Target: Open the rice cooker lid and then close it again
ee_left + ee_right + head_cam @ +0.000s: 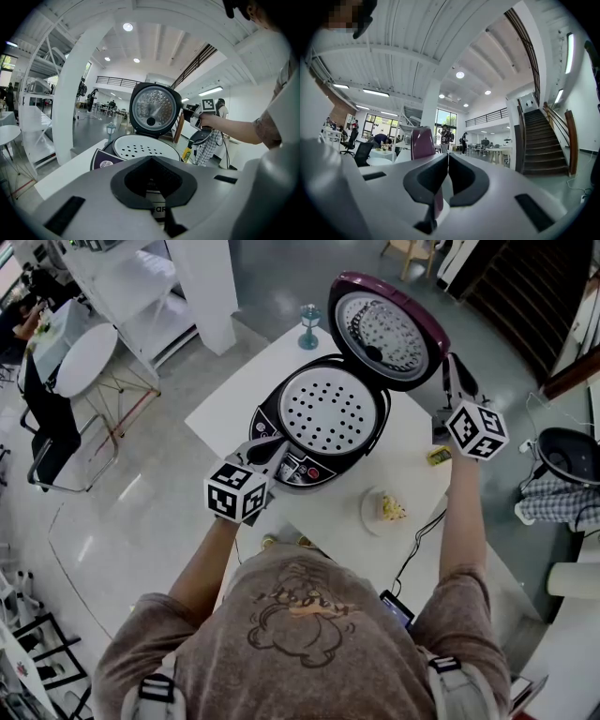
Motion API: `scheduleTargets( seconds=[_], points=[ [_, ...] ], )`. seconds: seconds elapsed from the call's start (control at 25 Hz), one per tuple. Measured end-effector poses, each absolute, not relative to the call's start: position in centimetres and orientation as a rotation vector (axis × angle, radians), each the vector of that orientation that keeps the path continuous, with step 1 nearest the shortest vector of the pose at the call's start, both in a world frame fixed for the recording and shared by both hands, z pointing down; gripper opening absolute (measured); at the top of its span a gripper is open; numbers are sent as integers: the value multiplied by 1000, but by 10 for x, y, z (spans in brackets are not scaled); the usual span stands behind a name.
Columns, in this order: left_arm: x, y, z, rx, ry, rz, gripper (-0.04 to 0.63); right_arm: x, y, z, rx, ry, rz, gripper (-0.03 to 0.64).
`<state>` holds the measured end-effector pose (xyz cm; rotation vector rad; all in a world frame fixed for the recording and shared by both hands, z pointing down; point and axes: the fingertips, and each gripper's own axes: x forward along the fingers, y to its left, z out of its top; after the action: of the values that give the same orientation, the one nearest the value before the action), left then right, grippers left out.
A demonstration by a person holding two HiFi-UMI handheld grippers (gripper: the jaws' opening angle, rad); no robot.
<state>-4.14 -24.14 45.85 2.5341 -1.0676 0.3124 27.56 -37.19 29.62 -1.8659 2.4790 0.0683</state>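
Note:
The rice cooker [281,460] stands on a white table [225,399] with its maroon lid [384,329] swung up and open. A white perforated tray [328,413] shows inside the pot. My left gripper [265,452] is shut, its tips at the cooker's front-left by the control panel [107,161]. In the left gripper view the lid [154,108] and tray [145,147] lie ahead of the shut left gripper [151,159]. My right gripper [450,367] is shut beside the lid's right edge. In the right gripper view the lid [423,140] rises just left of the right gripper [447,157].
A small plate with food [386,509] and a yellow packet [438,457] lie on the table right of the cooker. A glass goblet [309,326] stands at the far edge. A phone [397,607] with a cable lies near me. A round table [84,357] stands at left.

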Motion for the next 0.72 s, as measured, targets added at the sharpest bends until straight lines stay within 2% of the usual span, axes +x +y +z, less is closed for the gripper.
scheduleTargets(
  seconds=[0.36, 0.6, 0.72],
  points=[
    [-41, -241, 459, 2535, -1057, 310, 20, 273, -352, 268, -1688, 2434, 64, 65],
    [-41, -241, 459, 2535, -1057, 311, 20, 262, -345, 261, -1576, 2481, 81, 196],
    [-42, -240, 459, 2536, -1058, 312, 20, 250, -342, 262, -1514, 2551, 111, 302]
  ],
)
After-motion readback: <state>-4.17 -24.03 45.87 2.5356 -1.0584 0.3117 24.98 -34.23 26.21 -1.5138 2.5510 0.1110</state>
